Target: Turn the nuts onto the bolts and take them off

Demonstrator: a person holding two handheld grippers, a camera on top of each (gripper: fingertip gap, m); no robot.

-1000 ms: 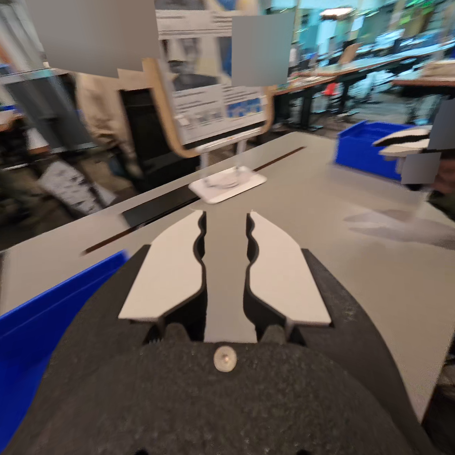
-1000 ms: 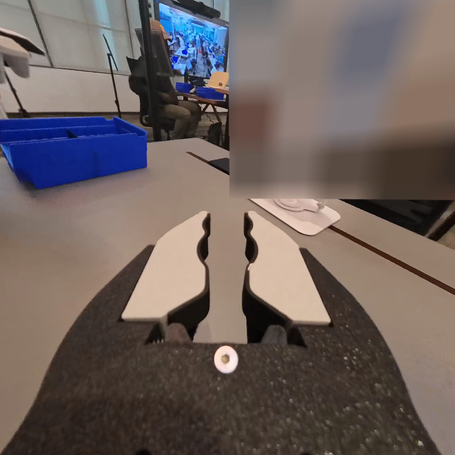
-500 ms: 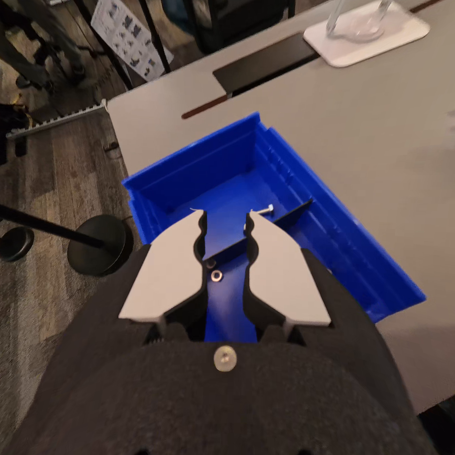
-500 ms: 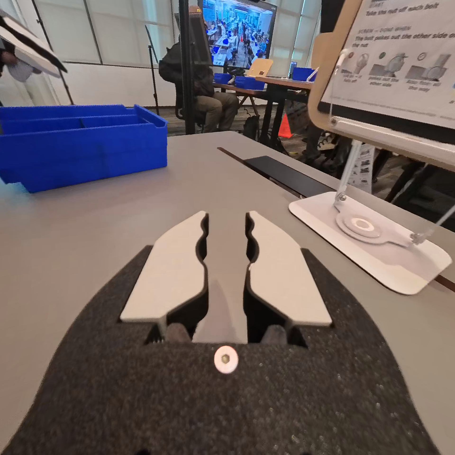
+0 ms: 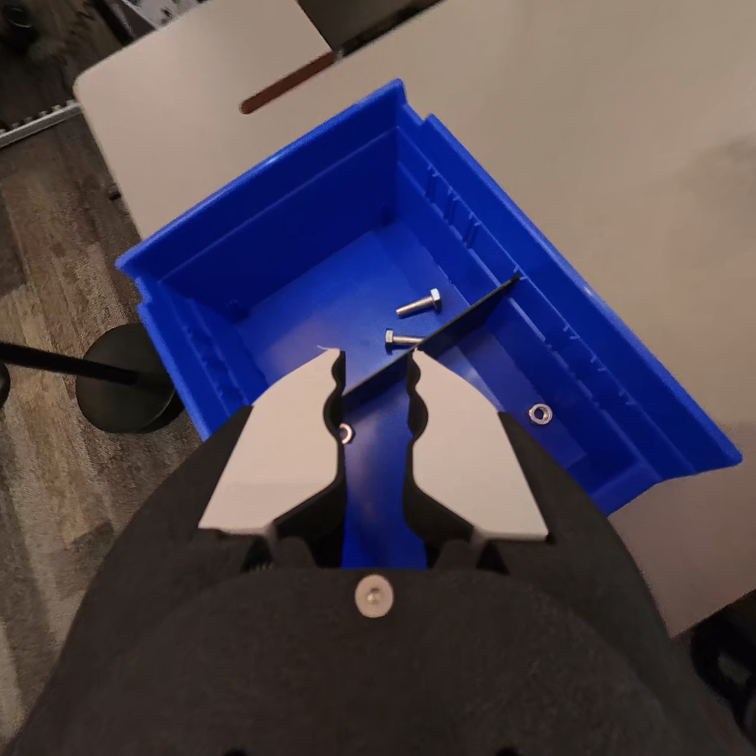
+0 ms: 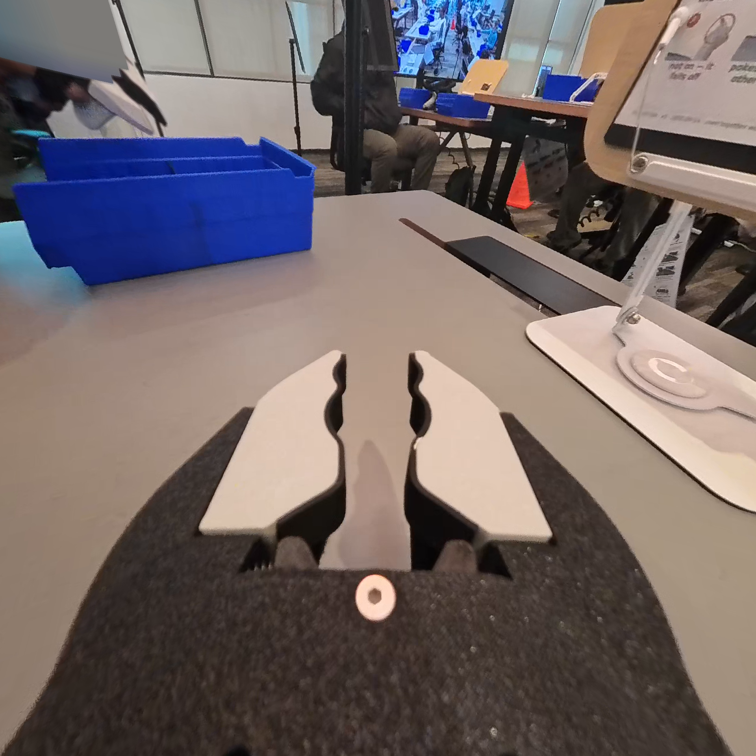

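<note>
In the left wrist view a blue bin [image 5: 544, 262] with a black divider [image 5: 470, 319] sits on the grey table. Two silver bolts lie in its far compartment, one [image 5: 419, 306] further in, one [image 5: 401, 339] against the divider. Two nuts lie in the near compartment, one [image 5: 540, 414] to the right, one [image 5: 345, 433] partly behind my left finger. My left gripper [image 5: 376, 356] is open and empty, above the bin over the divider. My right gripper [image 6: 376, 356] is open and empty, low over the bare table. The bin [image 6: 172, 212] shows far left in the right wrist view.
A white stand base [image 6: 638, 392] holding a wooden instruction board [image 6: 662, 102] stands right of my right gripper. A black panel [image 6: 519, 270] and a slot run along the table's far side. The table's edge and a black floor stand base [image 5: 122, 380] lie left of the bin. A person sits beyond the table. Left tips to right tips: about 45 centimeters.
My left gripper swung down from looking across the table to looking into the blue bin, then moved closer over it. My right gripper turned slightly right, bringing the stand base nearer. Both stayed open.
</note>
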